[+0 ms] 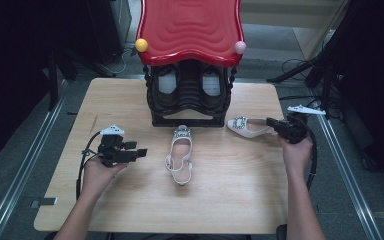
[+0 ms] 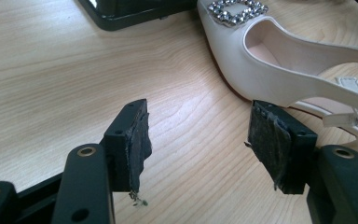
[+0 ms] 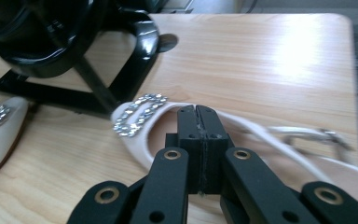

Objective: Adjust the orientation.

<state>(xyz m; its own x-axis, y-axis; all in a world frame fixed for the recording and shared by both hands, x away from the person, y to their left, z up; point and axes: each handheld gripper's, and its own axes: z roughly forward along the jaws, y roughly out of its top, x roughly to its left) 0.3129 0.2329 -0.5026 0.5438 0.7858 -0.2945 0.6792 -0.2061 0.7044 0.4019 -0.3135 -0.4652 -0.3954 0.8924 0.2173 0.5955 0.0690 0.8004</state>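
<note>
Held shoe [image 1: 246,127]: a pale cream slingback pump with a pointed toe and a square rhinestone buckle on the toe; a thin heel strap with a small metal buckle at the back. It lies at the right of the desk [image 1: 130,210], just in front of the rack's right corner, toe pointing left in the high view.
Right hand-held gripper [image 3: 198,114]: jaws pressed together, pinching the upper edge of this shoe's side wall near the opening; the heel strap runs off to the right behind the jaws in the right gripper view.
Second shoe [image 1: 181,155]: the matching pump with the same sparkling buckle, lying at the middle of the desk, toe toward the rack, heel toward the person; well apart from the held shoe.
Left hand-held gripper [image 2: 198,140]: jaws wide apart with nothing between them, worn dark pads facing each other; it rests low over the desk to the left of the second shoe, whose side lies just beyond its jaw tips.
Shoe rack [image 1: 189,97]: a black frame at the back of the desk under a glossy red wavy top, with a yellow ball and a pink ball at its front corners.
</note>
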